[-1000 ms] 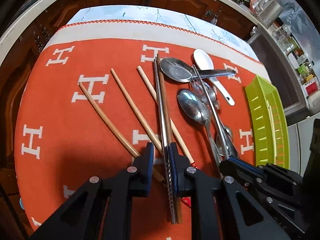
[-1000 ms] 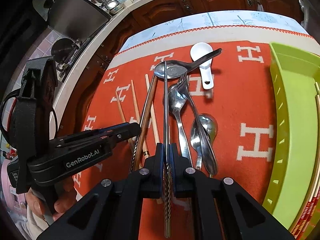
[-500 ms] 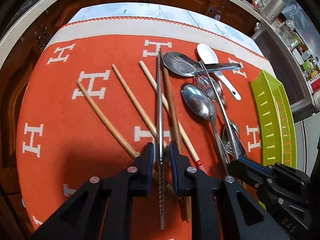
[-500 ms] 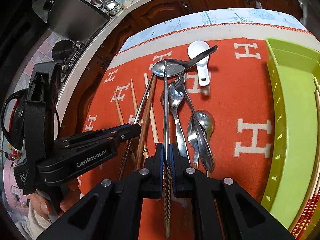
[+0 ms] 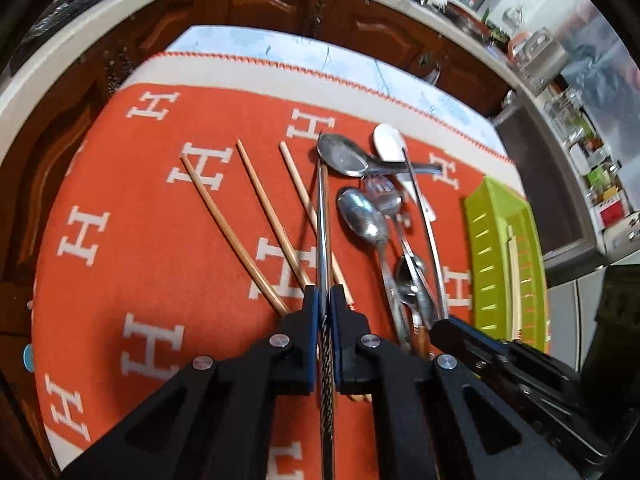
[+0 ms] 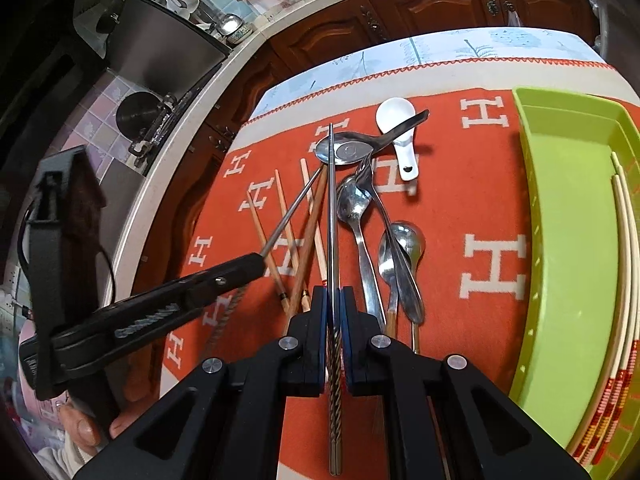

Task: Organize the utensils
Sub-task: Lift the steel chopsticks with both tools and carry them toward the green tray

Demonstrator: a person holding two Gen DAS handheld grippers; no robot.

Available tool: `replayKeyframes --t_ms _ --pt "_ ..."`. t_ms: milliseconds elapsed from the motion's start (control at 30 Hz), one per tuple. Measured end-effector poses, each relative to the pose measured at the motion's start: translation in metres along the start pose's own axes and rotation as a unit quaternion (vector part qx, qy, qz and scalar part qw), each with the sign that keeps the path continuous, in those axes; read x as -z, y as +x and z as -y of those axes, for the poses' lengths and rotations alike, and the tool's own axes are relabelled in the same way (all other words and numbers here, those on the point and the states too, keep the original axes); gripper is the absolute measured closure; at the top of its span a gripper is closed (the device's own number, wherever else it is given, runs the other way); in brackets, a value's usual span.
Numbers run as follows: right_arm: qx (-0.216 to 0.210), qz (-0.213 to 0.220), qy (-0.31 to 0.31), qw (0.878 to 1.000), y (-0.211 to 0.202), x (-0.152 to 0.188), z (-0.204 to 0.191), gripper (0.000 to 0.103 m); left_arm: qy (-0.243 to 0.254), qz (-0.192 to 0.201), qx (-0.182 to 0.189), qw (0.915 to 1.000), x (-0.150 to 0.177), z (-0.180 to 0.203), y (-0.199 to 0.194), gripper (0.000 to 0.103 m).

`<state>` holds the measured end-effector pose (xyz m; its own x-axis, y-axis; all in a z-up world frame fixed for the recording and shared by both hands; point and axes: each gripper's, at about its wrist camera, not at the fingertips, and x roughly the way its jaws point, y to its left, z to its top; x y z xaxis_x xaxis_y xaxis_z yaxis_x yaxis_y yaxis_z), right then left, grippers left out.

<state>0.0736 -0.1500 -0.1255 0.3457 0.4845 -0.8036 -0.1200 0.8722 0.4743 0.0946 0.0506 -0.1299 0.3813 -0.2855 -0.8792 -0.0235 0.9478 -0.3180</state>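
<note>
An orange woven cloth with white H letters covers the bench, and a lime-green plastic tray sits at its right edge with pale chopsticks with banded ends lying along its far wall. In the middle of the cloth lies a loose heap of utensils: three light wooden chopsticks fanned to the left, a brown wooden chopstick beside them, then steel spoons and a fork overlapping each other, and a white ceramic spoon under the handle of the farthest steel spoon. The left gripper has its fingers clamped on a steel chopstick with a twisted grip, tilted with its tip near the far spoon. The right gripper has its fingers clamped on a second twisted steel chopstick, pointing straight ahead over the heap.
</note>
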Motion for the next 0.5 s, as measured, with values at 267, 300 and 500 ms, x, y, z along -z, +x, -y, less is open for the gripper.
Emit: replayKeyframes --t_ms 267,300,500 --pt "-0.005 0.018 -0.001 1.0 -0.031 0.016 0.002 0.097 -0.003 0.032 0.014 0.9994 0.016 0.016 -0.039 0.1" --pt "-0.005 0.022 0.0 1.0 -0.037 0.019 0.003 0.097 -0.001 0.035 0.016 0.9993 0.017 0.019 -0.042 0.1" --pt "0.007 0.044 0.02 0.999 -0.066 0.025 0.022 0.097 0.03 0.049 0.04 0.9976 0.022 0.063 -0.055 0.1"
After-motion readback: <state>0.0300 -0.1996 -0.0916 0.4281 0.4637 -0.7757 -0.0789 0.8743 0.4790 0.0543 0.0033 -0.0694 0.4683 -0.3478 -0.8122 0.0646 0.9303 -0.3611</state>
